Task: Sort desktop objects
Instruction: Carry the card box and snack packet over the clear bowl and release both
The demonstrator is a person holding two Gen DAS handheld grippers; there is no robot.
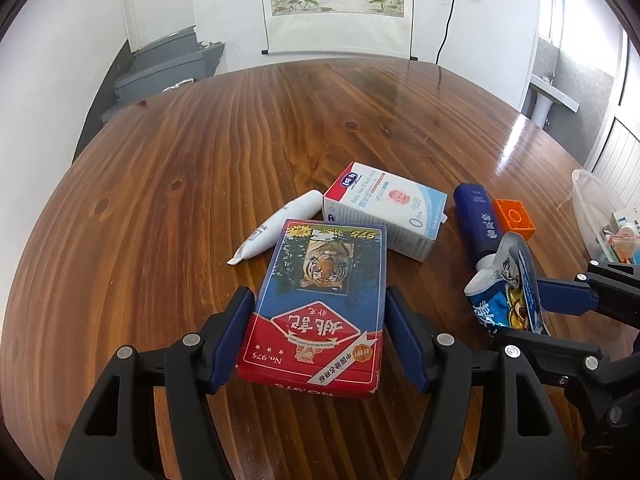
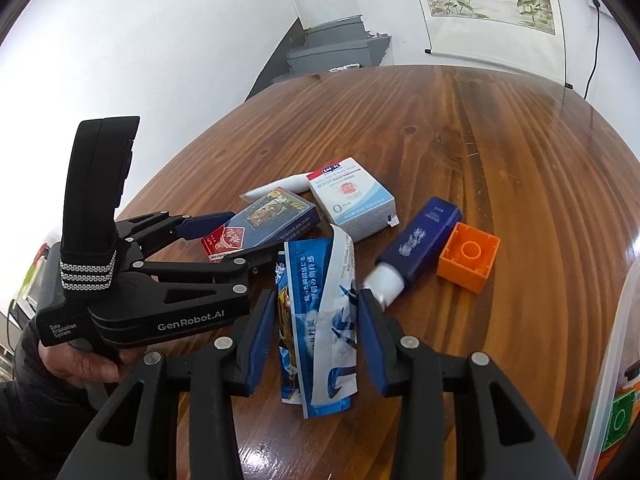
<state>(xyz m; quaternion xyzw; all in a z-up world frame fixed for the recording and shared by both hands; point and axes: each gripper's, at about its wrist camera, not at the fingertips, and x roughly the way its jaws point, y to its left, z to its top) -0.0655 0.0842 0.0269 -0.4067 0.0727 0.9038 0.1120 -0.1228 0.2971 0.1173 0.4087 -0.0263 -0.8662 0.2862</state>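
The left gripper (image 1: 320, 332) grips the card box (image 1: 320, 304), the right gripper (image 2: 316, 340) grips the blue packet (image 2: 316, 320), but the baby box (image 1: 386, 210), white tube (image 1: 276, 228), blue bottle (image 2: 420, 248) and orange block (image 2: 468, 258) wait on the table (image 1: 200, 152).

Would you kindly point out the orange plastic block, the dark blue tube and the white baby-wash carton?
Orange plastic block (image 2: 469, 257), right wrist view, its hollow top.
Dark blue tube (image 2: 420, 236), right wrist view, mid-body.
White baby-wash carton (image 1: 390, 204), left wrist view, printed top face.
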